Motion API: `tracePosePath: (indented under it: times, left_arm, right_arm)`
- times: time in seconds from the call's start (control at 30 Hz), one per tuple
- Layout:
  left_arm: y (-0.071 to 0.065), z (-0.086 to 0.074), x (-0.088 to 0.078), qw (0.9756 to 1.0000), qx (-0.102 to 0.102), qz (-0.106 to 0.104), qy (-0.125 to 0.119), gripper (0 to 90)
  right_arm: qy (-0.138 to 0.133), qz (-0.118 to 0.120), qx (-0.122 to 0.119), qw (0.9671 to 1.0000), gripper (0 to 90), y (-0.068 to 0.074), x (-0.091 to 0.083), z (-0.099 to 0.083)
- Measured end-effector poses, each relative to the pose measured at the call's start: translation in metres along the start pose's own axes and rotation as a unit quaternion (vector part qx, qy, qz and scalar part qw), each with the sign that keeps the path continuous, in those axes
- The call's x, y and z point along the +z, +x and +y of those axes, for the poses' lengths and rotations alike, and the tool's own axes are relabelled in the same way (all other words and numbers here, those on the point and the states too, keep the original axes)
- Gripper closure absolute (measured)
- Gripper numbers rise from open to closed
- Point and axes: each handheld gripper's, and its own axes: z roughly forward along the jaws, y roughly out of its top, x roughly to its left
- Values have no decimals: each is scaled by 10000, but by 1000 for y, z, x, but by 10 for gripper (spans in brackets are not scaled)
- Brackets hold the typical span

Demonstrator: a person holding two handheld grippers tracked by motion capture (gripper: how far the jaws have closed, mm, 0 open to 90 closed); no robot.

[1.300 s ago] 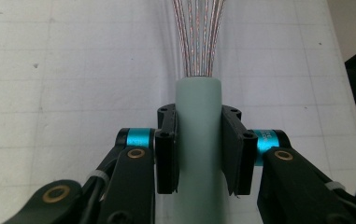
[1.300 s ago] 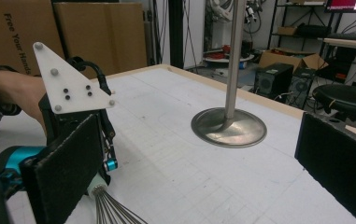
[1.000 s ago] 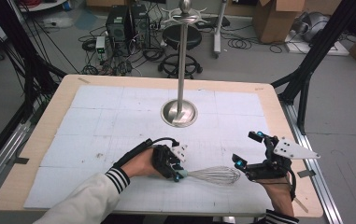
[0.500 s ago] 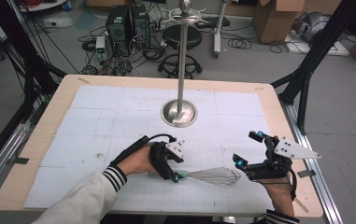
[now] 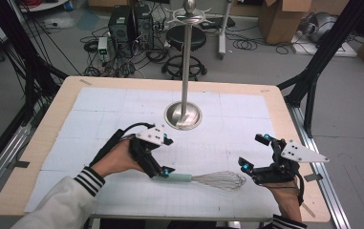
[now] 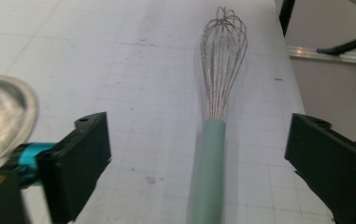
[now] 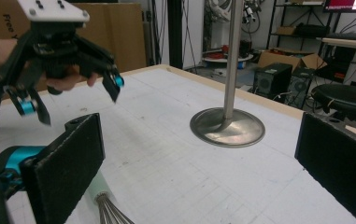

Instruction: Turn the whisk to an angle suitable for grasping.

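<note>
Left gripper (image 5: 163,157): jaws wide apart, having just been opening; in the left gripper view the whisk's handle lies between them with neither pad touching it. Right gripper (image 5: 255,153): jaws spread wide, nothing between them, poised just past the whisk's wire end. Whisk (image 5: 203,179): pale green handle, silver wire balloon; lies flat near the front edge of the white gridded mat (image 5: 98,114), handle toward the left gripper, wires toward the right. Change from a second ago: the left gripper then clamped the handle; it now stands released and lifted slightly, with the whisk in the same place. Farther back: metal stand (image 5: 183,116), round base, upright pole, at mid-table.
</note>
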Motion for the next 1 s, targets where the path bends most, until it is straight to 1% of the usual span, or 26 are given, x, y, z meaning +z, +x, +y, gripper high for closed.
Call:
tracePosePath:
  times: [0.03, 0.07, 0.13, 0.2, 0.27, 0.3, 0.33, 0.4, 0.43, 0.47, 0.53, 0.63, 0.67, 0.73, 0.77, 0.8, 0.83, 0.97, 1.0]
  left_arm:
    - [0, -3, -8, 9999, -20, 55, -87, 18]
    - [0, -7, -16, 9997, -50, 163, -163, 17]
    - [0, -14, -31, 9990, -122, 276, -323, 17]
    - [-1, -21, -46, 9979, -216, 428, -442, 17]
    - [-1, -28, -60, 9959, -306, 603, -603, 17]
    - [-1, -32, -67, 9943, -368, 674, -734, 17]
    - [-2, -35, -73, 9929, -416, 753, -815, 17]
    - [-4, -43, -85, 9899, -459, 908, -989, 17]
    - [-5, -47, -90, 9887, -465, 1009, -1002, 17]
    - [-7, -53, -97, 9871, -480, 1117, -1044, 17]
    - [-10, -63, -106, 9855, -506, 1193, -1098, 17]
    - [-14, -82, -120, 9807, -607, 1410, -1209, 17]
    - [-16, -88, -124, 9783, -651, 1482, -1295, 17]
    - [-19, -99, -133, 9738, -742, 1558, -1478, 17]
    - [-21, -105, -138, 9722, -779, 1612, -1509, 17]
    - [-21, -108, -140, 9715, -784, 1647, -1516, 17]
    - [-22, -112, -144, 9696, -811, 1709, -1554, 17]
    - [-24, -125, -153, 9642, -917, 1808, -1712, 17]
    - [-23, -126, -154, 9642, -936, 1809, -1700, 17]
  right_arm:
    - [7, 9, -4, 10000, 0, 0, 1, 0]
    - [0, 13, -25, 10000, 0, 0, 2, 1]
    - [29, 30, -3, 10000, 0, 0, 4, 0]
    - [66, 42, 14, 10000, 0, 0, 7, -1]
    - [98, 68, 8, 9999, 0, -1, 9, -2]
    - [120, 71, 9, 9999, 0, -1, 11, -3]
    - [148, 76, 30, 9999, 0, -1, 12, -3]
    - [158, 87, 16, 9998, 0, -1, 13, -4]
    - [157, 87, 3, 9998, 0, -1, 14, -3]
    - [158, 105, 14, 9998, 0, 0, 14, -3]
    - [155, 102, -7, 9998, 0, 0, 14, -3]
    - [162, 91, -15, 9998, 0, 0, 14, -3]
    - [158, 92, -7, 9998, 0, 0, 14, -3]
    - [175, 85, -12, 9998, 0, 0, 13, -2]
    - [174, 90, -20, 9998, 0, 0, 13, -2]
    - [170, 89, -19, 9998, 0, 0, 13, -2]
    - [174, 88, -33, 9998, 0, 0, 14, -2]
    - [228, 76, -21, 9997, 0, 0, 15, -3]
    - [237, 80, -19, 9997, 0, 0, 16, -3]
